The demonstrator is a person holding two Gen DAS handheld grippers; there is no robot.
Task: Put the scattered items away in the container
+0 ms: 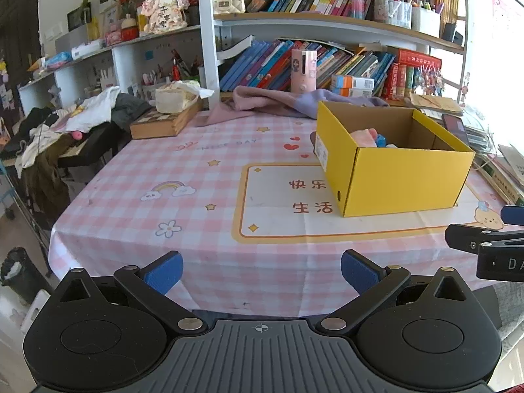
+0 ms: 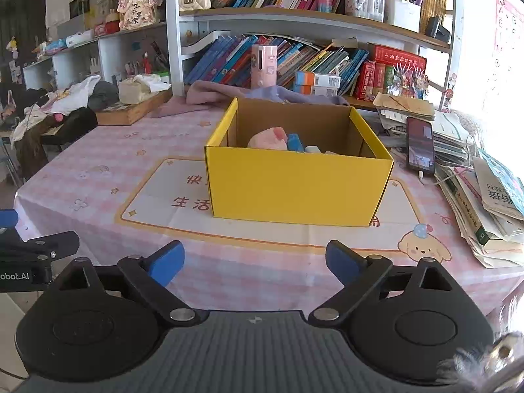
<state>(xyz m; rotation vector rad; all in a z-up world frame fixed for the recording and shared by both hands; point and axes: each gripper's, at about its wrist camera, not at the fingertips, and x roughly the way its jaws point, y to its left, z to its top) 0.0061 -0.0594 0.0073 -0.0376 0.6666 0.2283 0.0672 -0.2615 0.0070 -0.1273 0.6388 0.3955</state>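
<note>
Bookshelves crammed with colourful spines fill the far wall, and out front a pink gingham tablecloth (image 2: 98, 177) carries the yellow cardboard box (image 2: 294, 190) near the middle, just right of centre. Inside it, against the near wall, sit a pink soft toy (image 2: 270, 139), a blue piece (image 2: 294, 142) and something pale beside them. Left gripper (image 1: 262, 273) hangs low at the near edge, jaws spread, nothing between the blue pads; right gripper (image 2: 255, 267) likewise spread wide and empty, facing the box. No loose items show on the bare cloth. That toy looks light and squashy, so I'd pinch it across the plump middle; the box is stiff but thin-walled, best nudged, not squeezed.
</note>
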